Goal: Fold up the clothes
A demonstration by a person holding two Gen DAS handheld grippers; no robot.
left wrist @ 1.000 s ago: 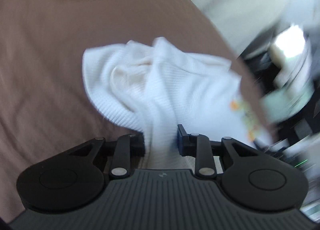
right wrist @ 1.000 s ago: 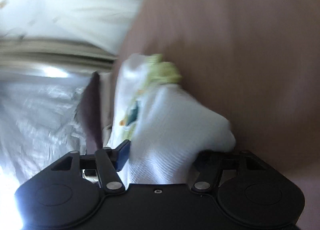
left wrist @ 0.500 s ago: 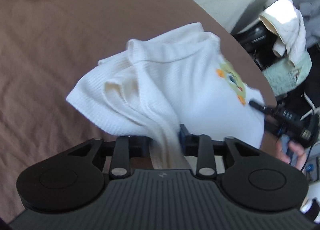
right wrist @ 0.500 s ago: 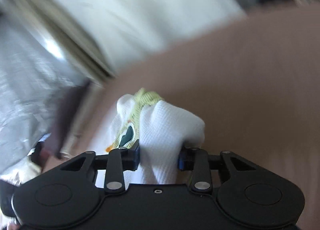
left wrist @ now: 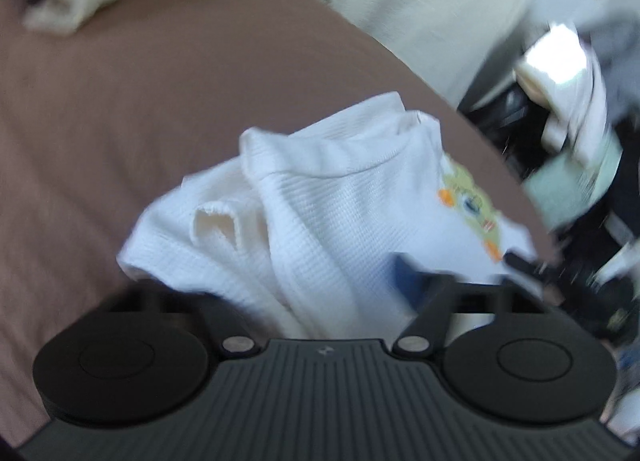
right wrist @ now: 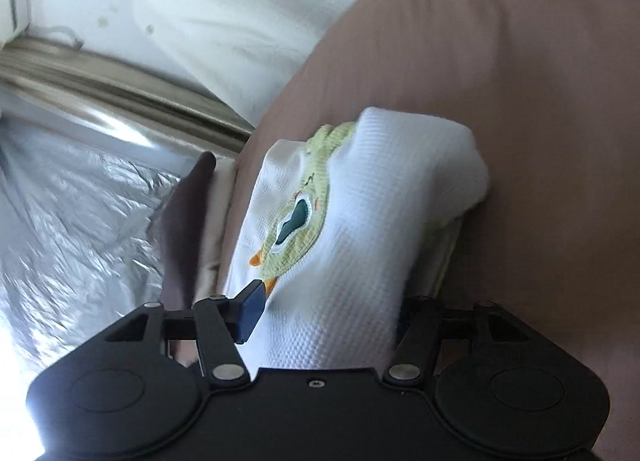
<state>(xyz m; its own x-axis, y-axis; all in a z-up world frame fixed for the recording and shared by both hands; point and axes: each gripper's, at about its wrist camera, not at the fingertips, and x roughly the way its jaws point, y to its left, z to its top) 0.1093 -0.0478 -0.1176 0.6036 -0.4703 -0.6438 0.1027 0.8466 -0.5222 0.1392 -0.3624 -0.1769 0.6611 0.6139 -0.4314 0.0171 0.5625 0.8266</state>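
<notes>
No readable text, brand, number or sign anywhere in either view. Only marking: embroidered picture patch on white garment [right wrist: 360, 229], green with orange and dark teal shapes [right wrist: 294, 227], no letters on it; same patch blurred in left wrist view [left wrist: 470, 207]. Small embossed mark on left gripper body [left wrist: 324, 350], too small to read. Background clutter at right of left wrist view blurred, nothing legible.
</notes>
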